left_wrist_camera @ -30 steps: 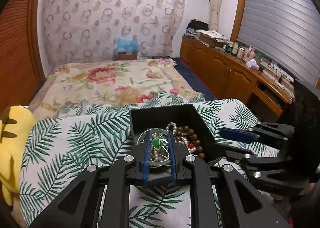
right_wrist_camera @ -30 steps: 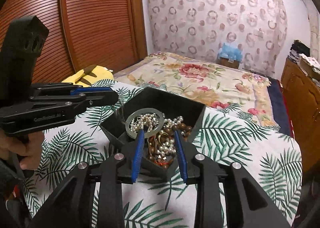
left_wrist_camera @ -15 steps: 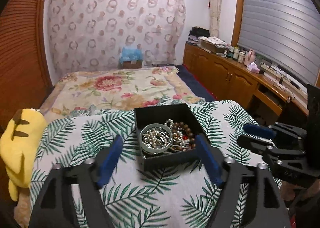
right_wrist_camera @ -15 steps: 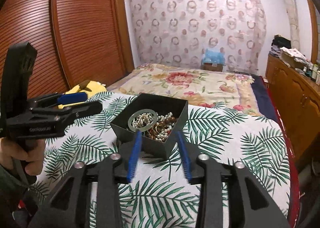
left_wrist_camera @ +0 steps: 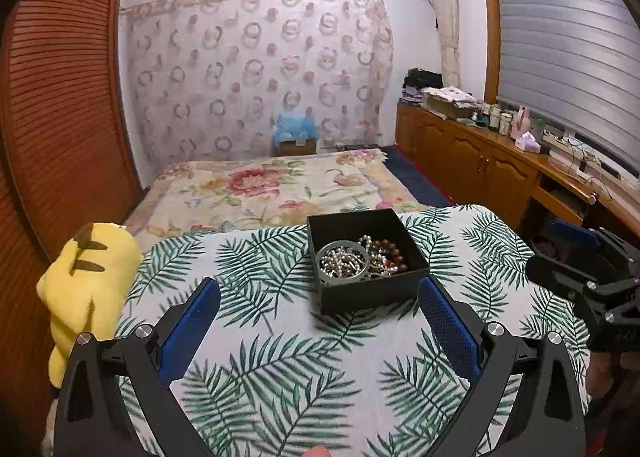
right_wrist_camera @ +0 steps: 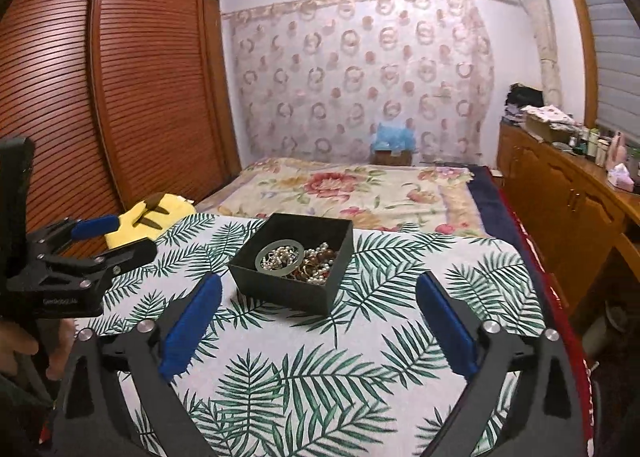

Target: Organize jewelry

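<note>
A black open box (left_wrist_camera: 372, 293) stands on the palm-leaf tablecloth (left_wrist_camera: 280, 357). It holds a pale green bangle (left_wrist_camera: 343, 261) over white pearl strands, with brown beads (left_wrist_camera: 386, 251) beside it. My left gripper (left_wrist_camera: 318, 303) is open and empty, held back from the box's near side. In the right wrist view the box (right_wrist_camera: 288, 289) with the bangle (right_wrist_camera: 280, 255) sits ahead of my right gripper (right_wrist_camera: 318, 297), which is open and empty. The left gripper also shows at the left (right_wrist_camera: 108, 237), and the right gripper shows at the right of the left wrist view (left_wrist_camera: 560, 249).
A yellow plush toy (left_wrist_camera: 88, 289) lies at the table's left edge. A flowered bed (left_wrist_camera: 272, 189) lies beyond the table. A wooden wardrobe (right_wrist_camera: 120, 97) is on the left. A cluttered wooden cabinet (left_wrist_camera: 480, 161) runs along the right wall.
Both grippers pulled back from the box and opened wide. The left gripper left the bangle and pearls lying in the box.
</note>
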